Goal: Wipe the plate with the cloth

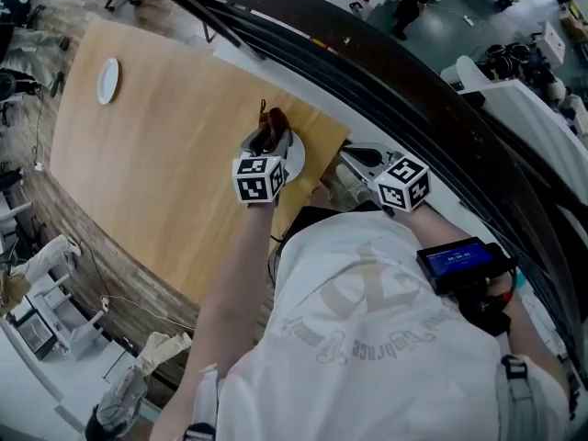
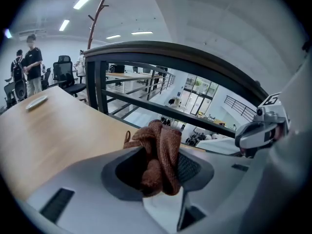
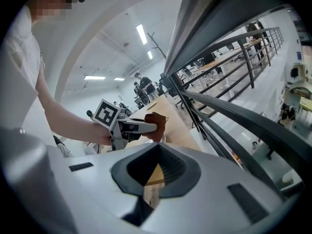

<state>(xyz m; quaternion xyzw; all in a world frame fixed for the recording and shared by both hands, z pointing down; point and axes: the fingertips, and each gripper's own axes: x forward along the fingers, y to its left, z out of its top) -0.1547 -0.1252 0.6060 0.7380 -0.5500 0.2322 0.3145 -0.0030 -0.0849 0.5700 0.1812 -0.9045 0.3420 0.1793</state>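
The wooden table [image 1: 156, 145] spreads from your 9 to 12 o'clock. The plate [image 1: 297, 162] sits near its edge at 12 o'clock, with a second plate [image 1: 108, 79] well apart at 10 o'clock. Your left gripper [image 2: 157, 177] pinches the bunched brown cloth [image 2: 163, 140] over the near plate. Your right gripper [image 3: 155, 172], at 1 o'clock, has its jaws drawn narrow on nothing. With the cloth in hand, I judge the wiping barely begun, and most strokes remain.
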